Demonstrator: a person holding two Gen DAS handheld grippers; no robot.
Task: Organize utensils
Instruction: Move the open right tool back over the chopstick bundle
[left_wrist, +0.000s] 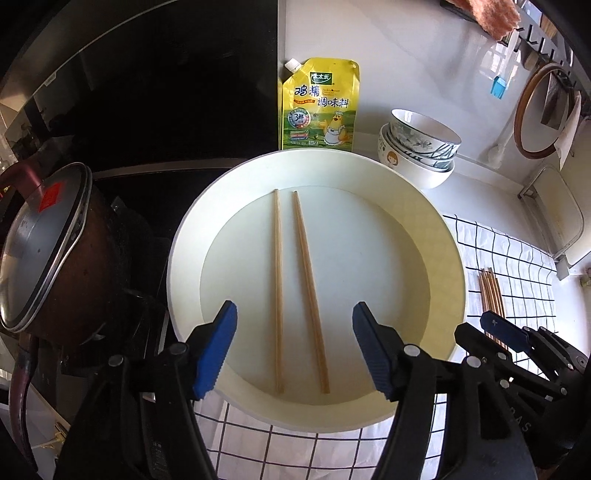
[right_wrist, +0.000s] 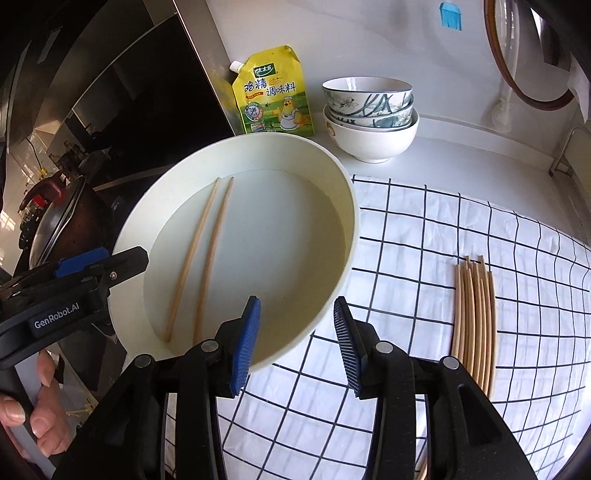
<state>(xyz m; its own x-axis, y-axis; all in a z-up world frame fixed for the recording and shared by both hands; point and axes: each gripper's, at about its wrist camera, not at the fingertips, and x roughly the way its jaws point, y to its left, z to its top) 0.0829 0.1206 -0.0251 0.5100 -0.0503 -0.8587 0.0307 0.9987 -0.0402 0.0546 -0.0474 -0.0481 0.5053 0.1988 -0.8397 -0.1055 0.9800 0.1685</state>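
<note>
Chopsticks (left_wrist: 295, 291): 2 lie loose in cream basin (left_wrist: 448, 258), rest bundled at 3 o'clock on checked cloth (right_wrist: 406, 258). L gripper (left_wrist: 294, 347) & R gripper (right_wrist: 296, 343) jaws spread, empty. Straddle one stick mid-length, pinch squarely.

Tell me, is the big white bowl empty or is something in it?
Not empty. Two chopsticks lie flat on the bottom of the big white bowl, side by side; nothing else shows inside it.
</note>
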